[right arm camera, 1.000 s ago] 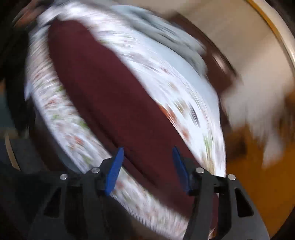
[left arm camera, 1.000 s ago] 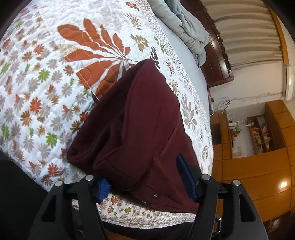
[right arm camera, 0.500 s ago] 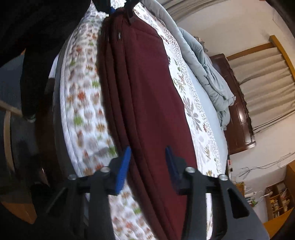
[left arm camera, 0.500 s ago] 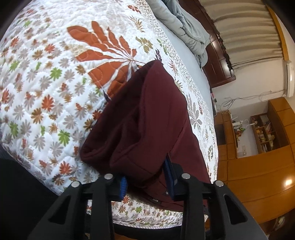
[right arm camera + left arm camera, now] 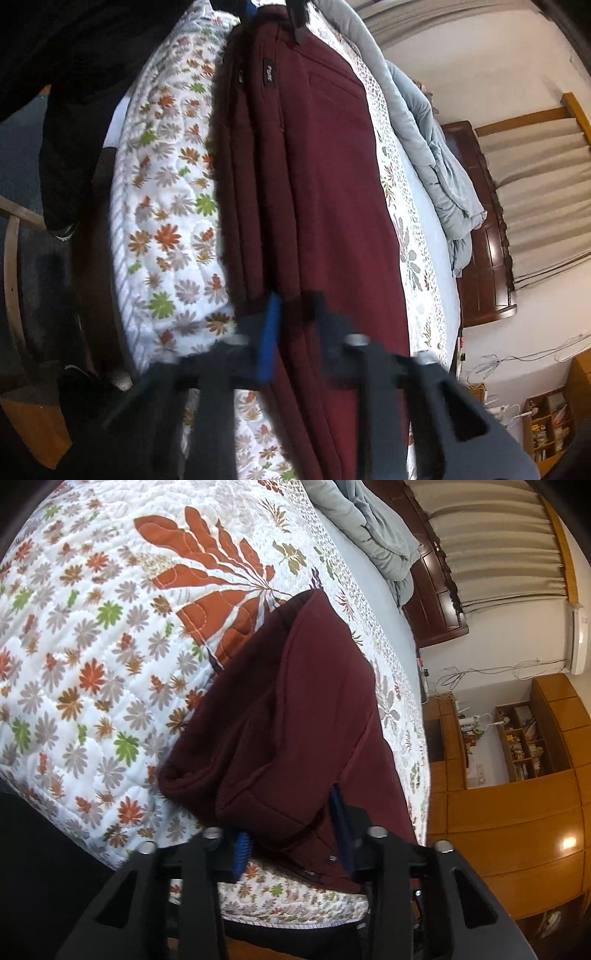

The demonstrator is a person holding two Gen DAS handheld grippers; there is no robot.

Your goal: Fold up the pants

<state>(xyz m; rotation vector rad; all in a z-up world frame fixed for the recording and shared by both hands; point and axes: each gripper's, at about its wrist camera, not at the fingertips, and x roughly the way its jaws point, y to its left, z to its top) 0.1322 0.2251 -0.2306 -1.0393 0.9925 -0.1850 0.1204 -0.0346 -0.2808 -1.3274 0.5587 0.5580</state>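
Observation:
Dark maroon pants [image 5: 295,716] lie along the near edge of a bed with a floral quilt [image 5: 92,635]. In the left wrist view my left gripper [image 5: 291,834] has its blue pads around a thick bunched fold of the pants' waist end, and the cloth fills the gap. In the right wrist view the pants [image 5: 325,192] run lengthwise away from me, folded along their length. My right gripper [image 5: 295,328] is closed down on the near layered edge of the fabric. The left gripper [image 5: 273,14] shows at the far end, holding the waist.
A crumpled grey blanket [image 5: 373,528] lies at the far side of the bed. A dark wooden headboard [image 5: 484,225] and curtains stand behind it. Wooden cabinets and shelves [image 5: 517,775] line the wall on the right. The person's dark clothing [image 5: 74,92] is beside the bed edge.
My left gripper closed from wide open onto the bunched waist fabric. My right gripper swung along the pants and narrowed its jaws onto the near edge of the cloth.

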